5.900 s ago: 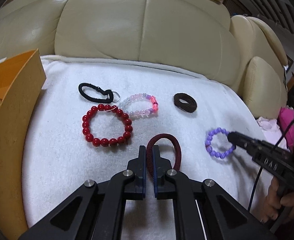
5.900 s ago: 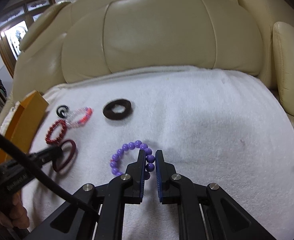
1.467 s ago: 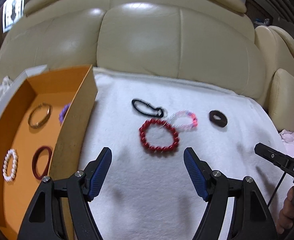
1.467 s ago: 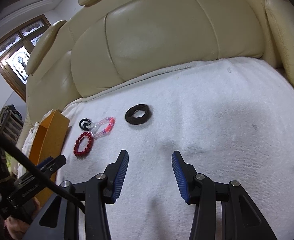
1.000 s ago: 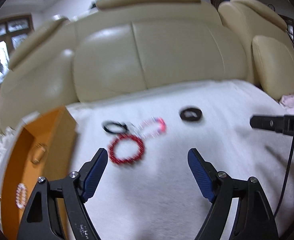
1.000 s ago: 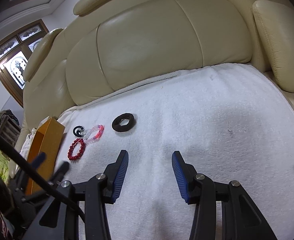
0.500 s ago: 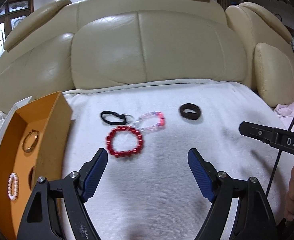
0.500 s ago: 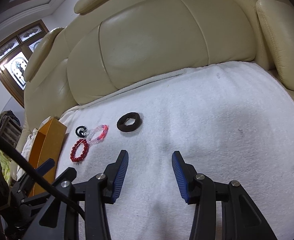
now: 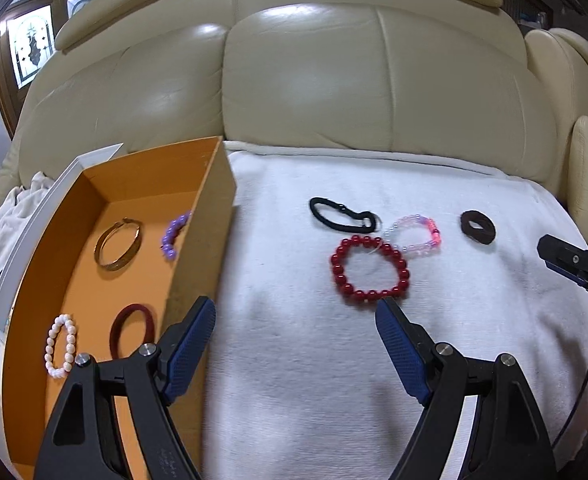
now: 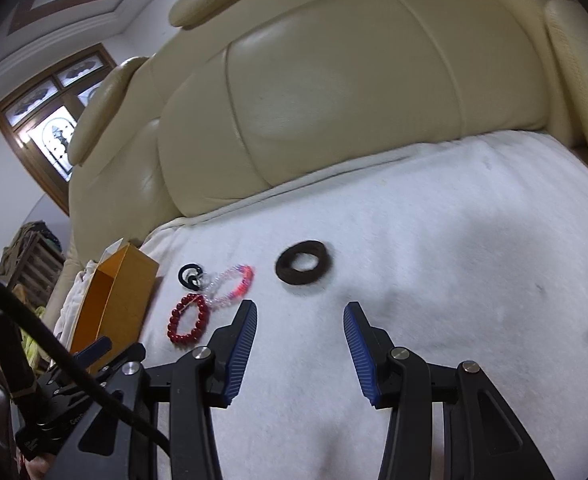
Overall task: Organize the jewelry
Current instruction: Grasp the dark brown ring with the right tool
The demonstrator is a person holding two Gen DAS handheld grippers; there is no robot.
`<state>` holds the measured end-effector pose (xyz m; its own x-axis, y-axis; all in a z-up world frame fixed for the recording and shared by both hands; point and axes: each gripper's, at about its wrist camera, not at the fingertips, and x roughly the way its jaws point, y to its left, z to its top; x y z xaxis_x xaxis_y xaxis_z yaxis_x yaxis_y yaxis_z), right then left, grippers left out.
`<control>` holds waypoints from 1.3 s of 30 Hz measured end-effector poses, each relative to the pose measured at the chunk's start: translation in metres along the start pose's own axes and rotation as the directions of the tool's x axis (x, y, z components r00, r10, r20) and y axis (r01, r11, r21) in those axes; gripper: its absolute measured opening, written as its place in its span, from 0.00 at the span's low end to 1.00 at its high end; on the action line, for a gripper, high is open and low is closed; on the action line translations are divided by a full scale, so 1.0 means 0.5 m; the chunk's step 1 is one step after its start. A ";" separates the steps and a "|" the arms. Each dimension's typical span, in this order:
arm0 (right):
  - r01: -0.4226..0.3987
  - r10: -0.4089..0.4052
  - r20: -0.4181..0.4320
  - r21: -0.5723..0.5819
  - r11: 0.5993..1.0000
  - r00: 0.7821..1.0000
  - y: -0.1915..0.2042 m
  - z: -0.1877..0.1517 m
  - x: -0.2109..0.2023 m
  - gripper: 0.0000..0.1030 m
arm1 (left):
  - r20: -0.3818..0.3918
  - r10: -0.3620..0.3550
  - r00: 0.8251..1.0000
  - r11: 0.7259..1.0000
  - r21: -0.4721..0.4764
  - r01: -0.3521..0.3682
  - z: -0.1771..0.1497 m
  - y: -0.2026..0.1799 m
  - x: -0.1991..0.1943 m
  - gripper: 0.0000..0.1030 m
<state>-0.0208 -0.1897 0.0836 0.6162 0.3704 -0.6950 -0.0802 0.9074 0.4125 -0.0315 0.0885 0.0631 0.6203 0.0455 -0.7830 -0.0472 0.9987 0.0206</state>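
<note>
On the white towel [image 9: 294, 360] lie a red bead bracelet [image 9: 369, 268], a black hair tie [image 9: 339, 215], a clear-and-pink bead bracelet [image 9: 415, 234] and a brown scrunchie [image 9: 477, 227]. The orange box [image 9: 198, 216] at the left holds a gold bangle [image 9: 118, 244], a purple bead bracelet [image 9: 174, 234], a maroon hair tie [image 9: 132, 330] and a white pearl bracelet [image 9: 60, 346]. My left gripper [image 9: 295, 312] is open and empty, just in front of the red bracelet. My right gripper [image 10: 299, 310] is open and empty, in front of the brown scrunchie [image 10: 305, 267].
The towel covers the seat of a cream leather sofa [image 9: 333, 80]. The right gripper's tip [image 9: 573, 264] shows at the right edge of the left wrist view. The left gripper's body [image 10: 74, 392] shows at lower left in the right wrist view, beside the orange box [image 10: 114, 300].
The left wrist view has swung left and nearer, so the box's inside shows fully. The right gripper has moved closer to the brown scrunchie. Both grippers stay open and empty.
</note>
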 end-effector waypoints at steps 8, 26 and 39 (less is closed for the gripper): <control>0.095 -0.094 0.019 -0.027 0.995 0.995 -0.017 0.020 0.033 0.48 | -0.010 -0.037 0.999 0.999 -0.011 0.037 0.009 0.003 0.010 0.80; 0.193 -0.202 -0.044 -0.155 0.969 0.978 0.013 0.074 0.173 0.13 | -0.023 -0.091 0.996 0.996 0.002 0.091 0.023 -0.023 0.045 0.80; 0.115 -0.123 -0.077 -0.100 0.988 0.989 -0.015 0.045 0.105 0.10 | 0.056 -0.097 0.994 0.994 -0.039 0.099 0.066 -0.012 0.047 0.78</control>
<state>0.0296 -0.1817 0.0571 0.5590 0.2705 -0.7838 -0.0868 0.9592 0.2692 0.0090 0.0845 0.0650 0.6645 -0.0503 -0.7456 -0.0163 0.9965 -0.0817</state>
